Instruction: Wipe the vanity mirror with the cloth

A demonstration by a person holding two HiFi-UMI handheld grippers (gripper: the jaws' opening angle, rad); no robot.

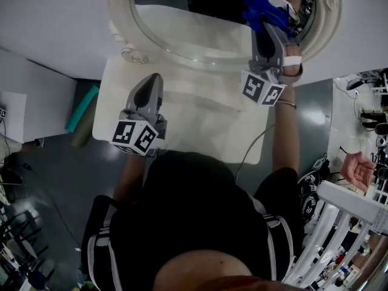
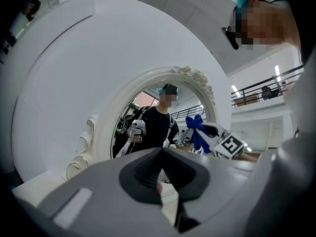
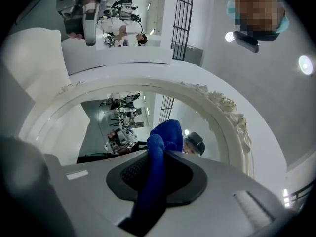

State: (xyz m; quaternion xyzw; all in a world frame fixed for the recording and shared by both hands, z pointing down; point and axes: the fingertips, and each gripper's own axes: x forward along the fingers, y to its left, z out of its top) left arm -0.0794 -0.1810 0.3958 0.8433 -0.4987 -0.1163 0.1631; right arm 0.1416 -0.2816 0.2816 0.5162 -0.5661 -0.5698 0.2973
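Observation:
The vanity mirror [image 1: 200,32] is oval with an ornate white frame [image 1: 121,26] and stands at the far edge of a white table [image 1: 200,123]. My right gripper [image 1: 267,22] is shut on a blue cloth [image 1: 262,10], which is held up at the right part of the glass. In the right gripper view the cloth [image 3: 159,167] runs between the jaws of the right gripper [image 3: 159,154], close to the mirror glass [image 3: 98,117]. My left gripper [image 1: 155,79] hovers over the table in front of the mirror's lower left frame. The left gripper [image 2: 165,154] is shut and holds nothing.
A teal roll [image 1: 82,108] lies on the floor left of the table. White racks [image 1: 357,208] and another person's hand [image 1: 357,170] are at the right. A cable [image 1: 254,144] hangs off the table's front edge.

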